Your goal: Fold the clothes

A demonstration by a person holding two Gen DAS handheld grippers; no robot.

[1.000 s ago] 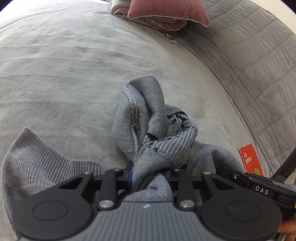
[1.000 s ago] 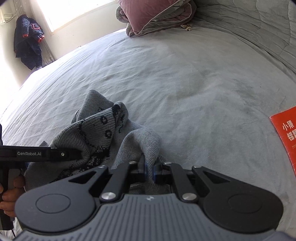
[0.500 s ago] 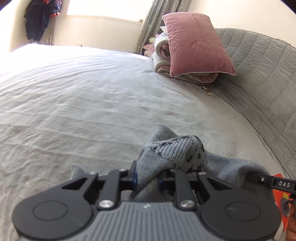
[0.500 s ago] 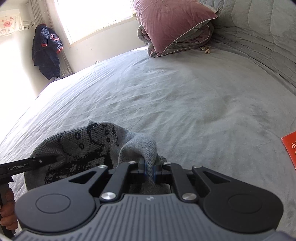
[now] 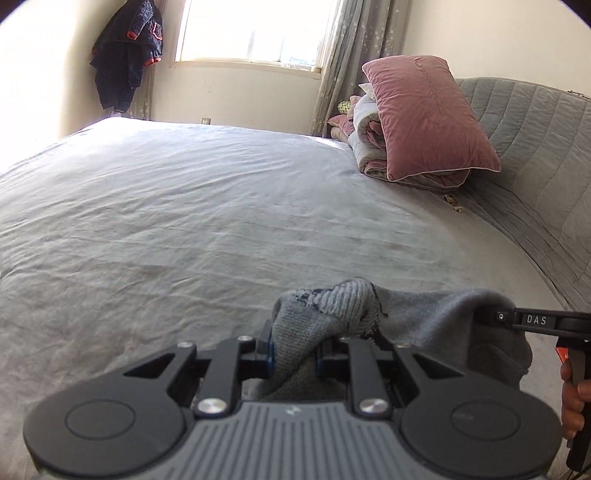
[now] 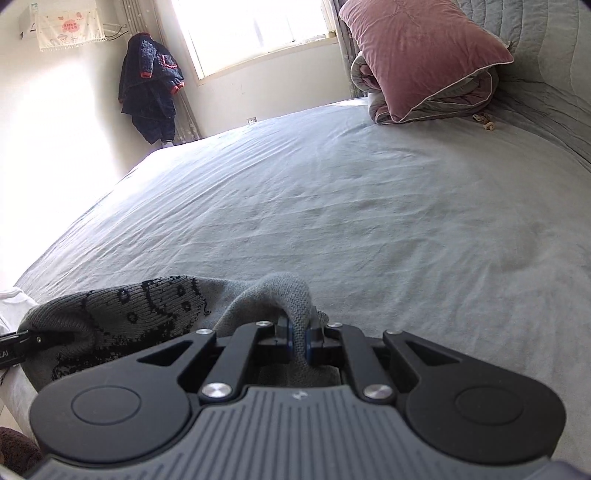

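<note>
Both tongs, left [image 5: 293, 347] and right [image 6: 298, 338], clamp the grey sweater [image 5: 424, 325] above the bed [image 5: 221, 206].

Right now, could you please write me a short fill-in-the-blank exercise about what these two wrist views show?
1. Both grippers are shut on the same grey ____.
2. The pink pillow rests on a folded ____ at the far side of the bed.
3. A dark garment hangs in the corner beside the ____.
4. The right gripper pinches a plain grey fold, while the left gripper pinches fabric next to a dark knitted ____.

Missing words: sweater; quilt; window; pattern.
</note>
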